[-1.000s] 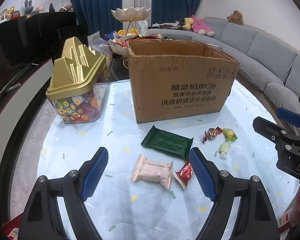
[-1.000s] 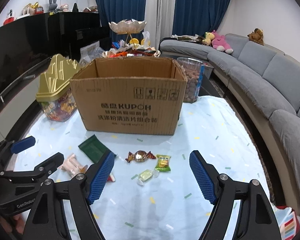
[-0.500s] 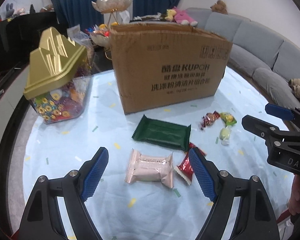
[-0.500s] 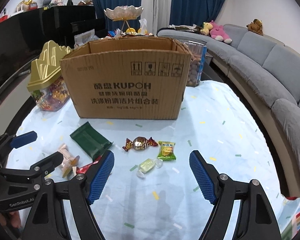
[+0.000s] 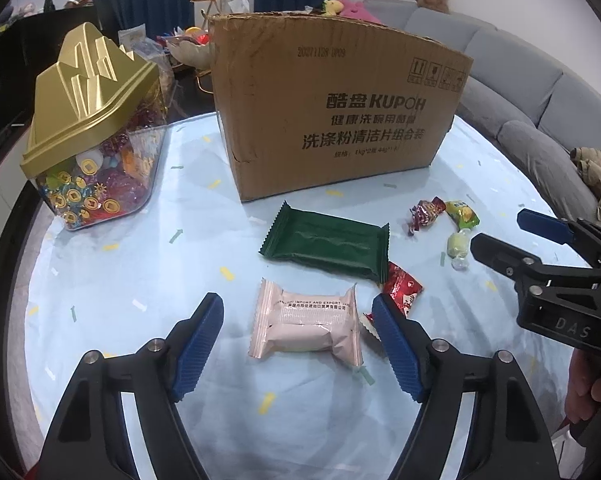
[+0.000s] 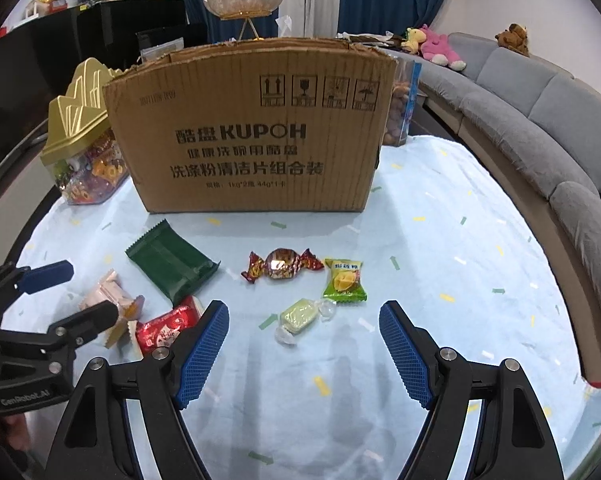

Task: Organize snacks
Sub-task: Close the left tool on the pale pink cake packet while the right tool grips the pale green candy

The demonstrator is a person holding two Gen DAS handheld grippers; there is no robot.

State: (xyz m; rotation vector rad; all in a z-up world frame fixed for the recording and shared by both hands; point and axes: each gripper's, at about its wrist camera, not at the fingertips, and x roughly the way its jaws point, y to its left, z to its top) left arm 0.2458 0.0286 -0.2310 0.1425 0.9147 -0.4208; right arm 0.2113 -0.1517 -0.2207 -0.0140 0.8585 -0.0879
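Item: pale pink crimped-end plastic snack packet (image 5: pixel 306 326), lying flat on the bench (image 5: pixel 112 264) under a light blue confetti-print cloth, between the blue pads of the left gripper (image 5: pixel 298 346), whose jaws are closing but not yet touching it. Likely light, puffy and crushable with a slick film; best taken across the short sides of its body, clear of the crimps. Adjacent: dark green flat foil wrapper (image 5: pixel 326 244); small red sachet (image 5: pixel 400 290). Right gripper (image 6: pixel 304 344) stands apart and empty above a pale green twist-wrapped candy (image 6: pixel 300 316). Containers: brown open-topped cardboard box (image 5: pixel 336 120), contents hidden from both views; clear plastic jar with gold peaked lid (image 5: pixel 94 140), apparently full of coin-shaped and foil sweets.
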